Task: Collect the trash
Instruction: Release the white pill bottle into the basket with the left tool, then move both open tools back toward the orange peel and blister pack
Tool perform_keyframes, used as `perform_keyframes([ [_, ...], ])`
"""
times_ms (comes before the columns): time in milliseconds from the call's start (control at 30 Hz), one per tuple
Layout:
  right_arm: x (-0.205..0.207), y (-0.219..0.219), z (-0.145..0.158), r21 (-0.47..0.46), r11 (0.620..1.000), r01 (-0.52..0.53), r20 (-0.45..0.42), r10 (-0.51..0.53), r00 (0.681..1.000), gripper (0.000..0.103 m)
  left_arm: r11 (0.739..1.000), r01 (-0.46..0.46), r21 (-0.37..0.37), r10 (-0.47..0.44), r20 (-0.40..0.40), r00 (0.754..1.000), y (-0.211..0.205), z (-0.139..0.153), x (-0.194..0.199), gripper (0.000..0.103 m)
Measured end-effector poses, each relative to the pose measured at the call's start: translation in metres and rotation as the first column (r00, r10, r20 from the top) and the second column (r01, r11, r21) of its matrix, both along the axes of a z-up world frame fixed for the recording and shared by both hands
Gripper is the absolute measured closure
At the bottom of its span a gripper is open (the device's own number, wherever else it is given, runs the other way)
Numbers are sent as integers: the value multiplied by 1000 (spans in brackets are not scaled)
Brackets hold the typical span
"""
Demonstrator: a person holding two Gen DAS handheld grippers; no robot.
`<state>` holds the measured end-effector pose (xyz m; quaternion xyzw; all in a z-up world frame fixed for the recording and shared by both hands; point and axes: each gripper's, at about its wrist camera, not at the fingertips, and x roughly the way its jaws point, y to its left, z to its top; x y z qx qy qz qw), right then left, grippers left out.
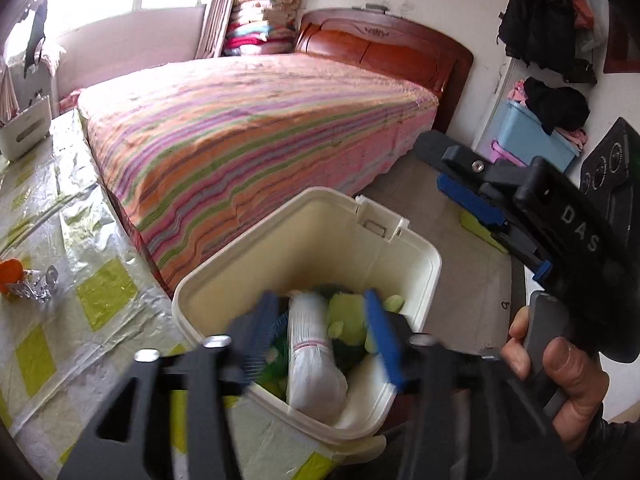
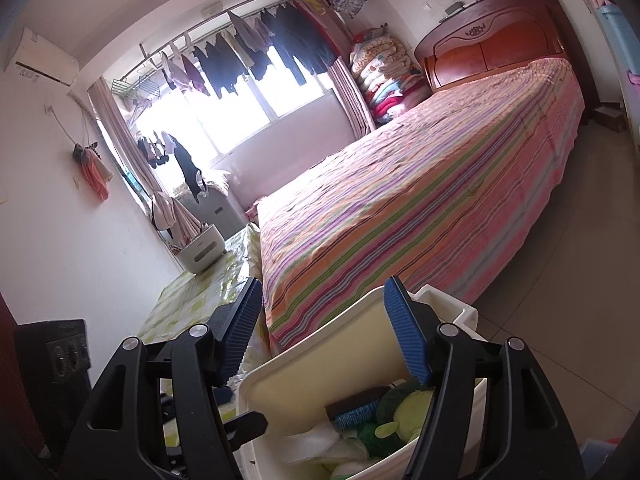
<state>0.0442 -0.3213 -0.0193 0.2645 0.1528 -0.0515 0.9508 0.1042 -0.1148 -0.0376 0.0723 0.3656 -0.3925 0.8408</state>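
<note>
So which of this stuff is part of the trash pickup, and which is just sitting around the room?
Part of the job:
- white bin
- white bag lying in it
- green plush in it
- left gripper, over the bin
- foil scrap

Just lying about:
- striped bed
- folded quilts
- blue box

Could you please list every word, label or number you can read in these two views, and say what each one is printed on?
"DAS": pale letters on the black body of the right gripper, seen in the left wrist view.
White caddy on the table: a small mark on its front, too small to read.
Nothing else legible; the trash bin carries no readable text.
</note>
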Motion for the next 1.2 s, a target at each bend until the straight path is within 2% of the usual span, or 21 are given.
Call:
perform_keyframes([
  [33, 0, 0, 0, -1, 1000, 1, 0, -1, 1000, 40, 1000, -9, -2, 9, 24, 1000, 1, 2, -2, 37],
  [133, 2, 2, -1, -3, 1000, -5, -3, 5, 1000, 39, 1000, -15, 0, 15, 73, 997, 3, 8, -7, 32],
  [400, 8, 10, -3, -3, 999, -43, -14, 43, 999, 39, 997, -79, 21, 76, 125, 989, 27, 15, 3, 31],
  [567, 14, 24, -1, -17, 996, -85, -20, 84, 996, 34, 992, -119, 42, 112, 139, 984, 47, 16, 8, 31],
  [800, 29, 64, 3, -54, 977, -208, -29, 207, 978, 30, 975, -209, 74, 195, 164, 967, 94, 18, 21, 31],
  [1033, 48, 120, 0, -88, 923, -374, -69, 368, 927, 27, 938, -335, 85, 318, 161, 934, 156, 16, 36, 31],
  [1133, 63, 151, -2, -84, 874, -479, -98, 471, 877, 27, 921, -380, 85, 363, 167, 917, 179, 17, 41, 31],
  [1200, 76, 171, -5, -68, 826, -560, -119, 551, 826, 27, 911, -405, 79, 390, 158, 907, 195, 16, 44, 31],
])
